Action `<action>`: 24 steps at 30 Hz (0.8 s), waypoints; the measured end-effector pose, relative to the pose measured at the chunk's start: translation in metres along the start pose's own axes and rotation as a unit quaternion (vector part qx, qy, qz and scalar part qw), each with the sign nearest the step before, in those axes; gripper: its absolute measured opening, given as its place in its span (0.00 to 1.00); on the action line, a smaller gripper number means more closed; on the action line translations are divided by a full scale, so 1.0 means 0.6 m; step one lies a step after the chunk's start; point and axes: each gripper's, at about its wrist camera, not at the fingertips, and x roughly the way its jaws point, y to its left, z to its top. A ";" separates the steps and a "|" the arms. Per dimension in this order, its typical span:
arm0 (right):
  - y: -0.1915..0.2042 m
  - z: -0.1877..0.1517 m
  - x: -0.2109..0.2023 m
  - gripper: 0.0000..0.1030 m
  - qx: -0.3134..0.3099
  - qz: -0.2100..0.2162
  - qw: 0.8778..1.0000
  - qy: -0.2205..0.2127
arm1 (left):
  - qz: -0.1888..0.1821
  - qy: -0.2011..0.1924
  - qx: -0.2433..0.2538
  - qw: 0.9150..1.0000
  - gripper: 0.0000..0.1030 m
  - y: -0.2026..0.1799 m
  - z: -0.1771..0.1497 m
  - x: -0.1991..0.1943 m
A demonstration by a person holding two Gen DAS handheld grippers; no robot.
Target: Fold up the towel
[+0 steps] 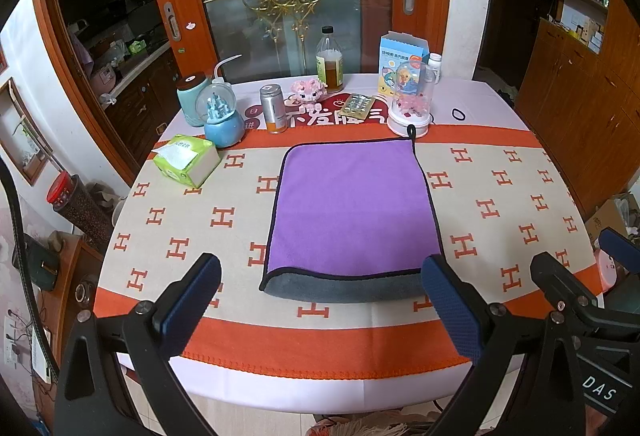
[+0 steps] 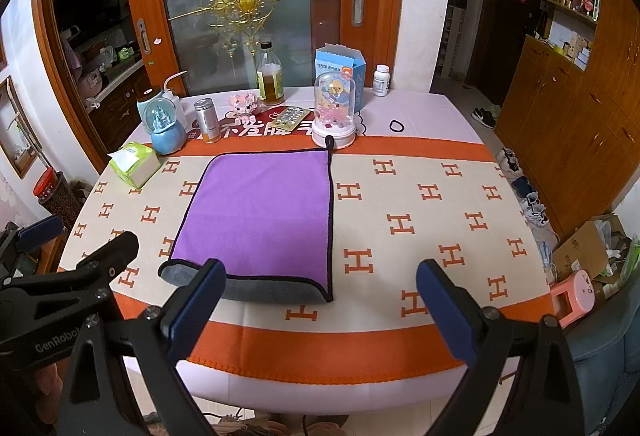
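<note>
A purple towel (image 1: 352, 204) with black trim lies folded over on the table, its grey underside showing along the near edge; it also shows in the right wrist view (image 2: 260, 212). A black loop sits at its far right corner. My left gripper (image 1: 320, 300) is open and empty, held above the table's near edge in front of the towel. My right gripper (image 2: 320, 300) is open and empty, near the towel's near right corner. Each gripper shows at the edge of the other's view.
The table (image 1: 500, 204) has a beige and orange cloth with H marks. Along the back stand a tissue pack (image 1: 186, 159), blue snow globe (image 1: 222, 116), can (image 1: 273, 107), bottle (image 1: 329, 62), glass dome toy (image 1: 410, 100), blue box (image 1: 402, 54) and a hair tie (image 1: 460, 113).
</note>
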 end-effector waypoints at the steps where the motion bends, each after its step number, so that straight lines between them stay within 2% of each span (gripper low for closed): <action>1: 0.000 0.000 0.000 0.94 0.000 0.000 1.000 0.000 | -0.001 0.001 0.000 1.000 0.97 0.000 0.000 0.000; 24: 0.005 -0.002 0.000 0.94 0.000 0.000 1.000 0.000 | 0.000 0.001 0.000 1.000 0.97 0.000 0.000 0.000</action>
